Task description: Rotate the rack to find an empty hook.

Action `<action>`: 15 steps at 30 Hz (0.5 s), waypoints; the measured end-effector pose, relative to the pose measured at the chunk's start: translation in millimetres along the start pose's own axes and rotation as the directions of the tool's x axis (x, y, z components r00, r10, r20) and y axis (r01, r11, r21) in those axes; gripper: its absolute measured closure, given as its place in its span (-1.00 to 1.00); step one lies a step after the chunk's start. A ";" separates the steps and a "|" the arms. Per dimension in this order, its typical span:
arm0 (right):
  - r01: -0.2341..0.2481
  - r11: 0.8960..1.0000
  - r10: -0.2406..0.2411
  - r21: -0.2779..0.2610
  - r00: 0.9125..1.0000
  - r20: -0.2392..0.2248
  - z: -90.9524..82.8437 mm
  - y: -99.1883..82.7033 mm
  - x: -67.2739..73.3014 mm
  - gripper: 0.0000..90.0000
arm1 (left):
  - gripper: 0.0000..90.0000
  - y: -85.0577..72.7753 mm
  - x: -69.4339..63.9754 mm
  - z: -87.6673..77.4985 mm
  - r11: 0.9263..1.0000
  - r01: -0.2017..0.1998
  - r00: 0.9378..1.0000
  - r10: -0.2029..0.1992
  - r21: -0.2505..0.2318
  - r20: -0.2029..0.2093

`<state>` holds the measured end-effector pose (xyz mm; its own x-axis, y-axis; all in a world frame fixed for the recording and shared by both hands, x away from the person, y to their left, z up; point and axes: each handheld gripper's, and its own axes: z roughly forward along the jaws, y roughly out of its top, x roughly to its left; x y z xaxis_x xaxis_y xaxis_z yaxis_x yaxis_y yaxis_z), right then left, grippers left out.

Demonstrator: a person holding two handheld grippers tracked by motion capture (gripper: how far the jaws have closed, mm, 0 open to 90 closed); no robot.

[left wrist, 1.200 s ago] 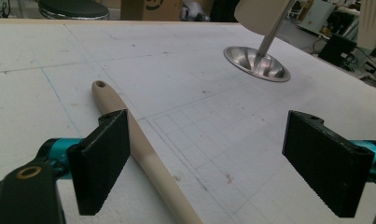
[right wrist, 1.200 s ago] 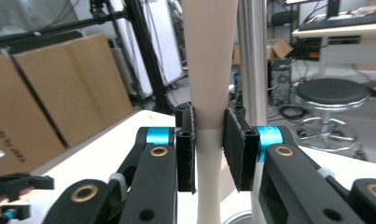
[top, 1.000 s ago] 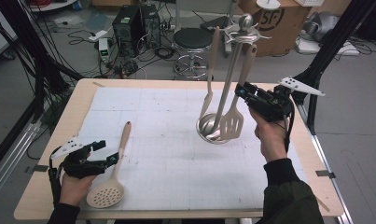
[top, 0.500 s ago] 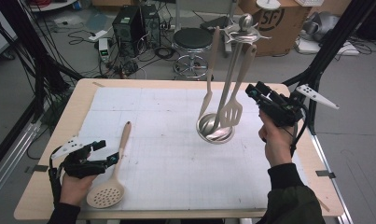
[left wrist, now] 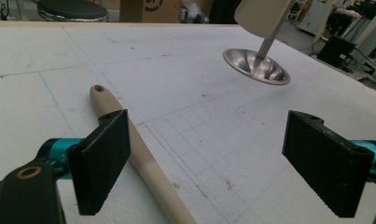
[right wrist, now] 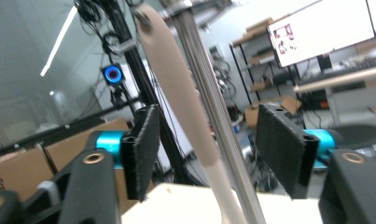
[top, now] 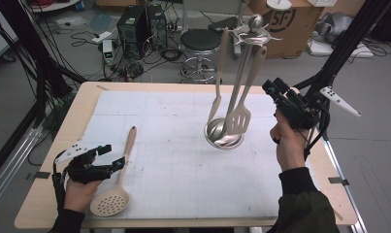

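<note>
A steel utensil rack (top: 253, 23) stands on its bowl-shaped base (top: 223, 141) on the right half of the mat. A beige spoon (top: 218, 87) and a beige slotted spatula (top: 239, 119) hang from it. My right gripper (top: 274, 88) is raised just to the right of the rack. Its jaws have just been opening, and in the right gripper view (right wrist: 213, 144) the spatula's handle (right wrist: 176, 93) stands between the pads without touching them. My left gripper (top: 114, 155) rests open at the front left, beside the handle of a beige skimmer (top: 110, 201). That handle (left wrist: 143, 158) runs past the left jaw.
A white gridded mat (top: 159, 121) covers the wooden table (top: 57, 179). Behind the table's far edge are a stool (top: 200, 41), a cardboard box (top: 290, 24) and floor cables. A black frame post (top: 343, 53) slants up close behind my right hand.
The right gripper's jaws have opened wider around the hanging spatula's handle, and that hand has drawn slightly to the right. The left hand and the skimmer have stayed put.
</note>
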<state>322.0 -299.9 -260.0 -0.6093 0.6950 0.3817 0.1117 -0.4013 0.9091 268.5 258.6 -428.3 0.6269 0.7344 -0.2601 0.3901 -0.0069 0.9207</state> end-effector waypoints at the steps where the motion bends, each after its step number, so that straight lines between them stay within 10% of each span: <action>1: 0.007 1.000 -0.007 -0.011 1.000 0.001 0.6 1.7 1.3 0.02 | -0.65 0.0 0.3 -0.1 1.000 -0.001 1.000 0.001 -0.001 -0.001; 15: 0.026 0.996 -0.025 -0.081 1.000 0.016 22.8 23.1 10.5 0.94 | -0.65 -2.3 2.8 -9.1 1.000 0.007 1.000 -0.007 -0.009 -0.014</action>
<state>336.1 -288.3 -231.2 -0.5993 0.7144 0.3612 0.0319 -0.4295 0.9025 263.2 266.9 -428.5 0.6146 0.7437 -0.2630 0.3888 0.0045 0.9213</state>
